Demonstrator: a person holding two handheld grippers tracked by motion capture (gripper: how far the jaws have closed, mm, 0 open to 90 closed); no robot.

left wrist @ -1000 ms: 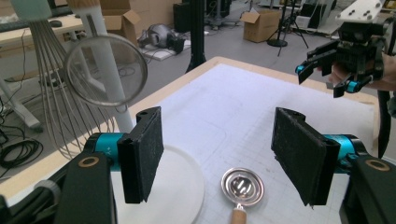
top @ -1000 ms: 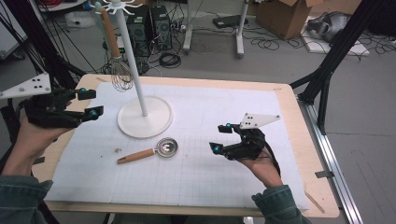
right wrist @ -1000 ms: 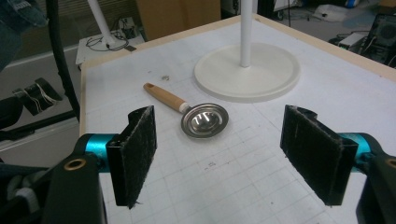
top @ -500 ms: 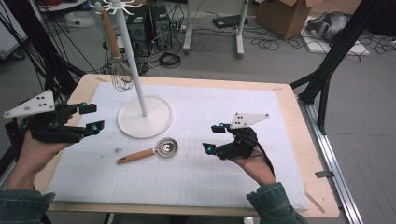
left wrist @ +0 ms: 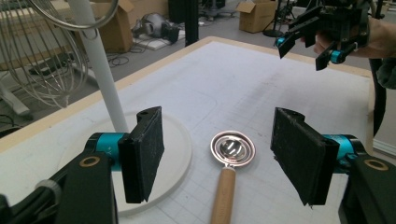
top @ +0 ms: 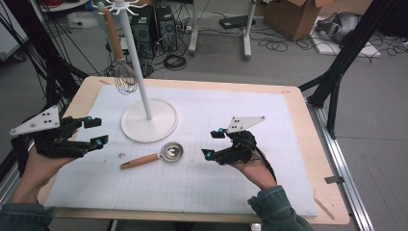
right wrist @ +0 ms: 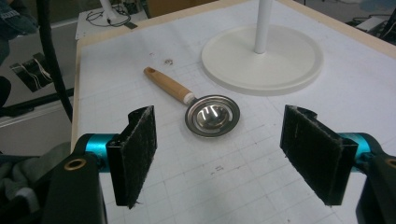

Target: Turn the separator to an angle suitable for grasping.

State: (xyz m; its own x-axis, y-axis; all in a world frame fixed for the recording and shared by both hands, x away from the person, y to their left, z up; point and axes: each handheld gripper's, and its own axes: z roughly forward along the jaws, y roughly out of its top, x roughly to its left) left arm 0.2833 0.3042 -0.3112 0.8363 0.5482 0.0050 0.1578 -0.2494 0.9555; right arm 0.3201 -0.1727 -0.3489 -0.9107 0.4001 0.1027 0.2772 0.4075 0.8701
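A small metal ladle with a wooden handle lies flat on the white mat, just in front of the white stand's round base. A wire whisk hangs from the stand's top hooks. My left gripper hovers open at the mat's left edge, jaws pointing at the ladle. My right gripper is open to the right of the ladle's bowl, nothing between its jaws.
The white mat covers a wooden table. The stand's pole rises tall at the back left. A metal rail runs along the table's right edge. Cables, computer cases and boxes sit on the floor beyond.
The left gripper has come forward and rightward along the left edge toward the ladle. The right gripper has shifted left toward the ladle's bowl. The ladle has not moved.
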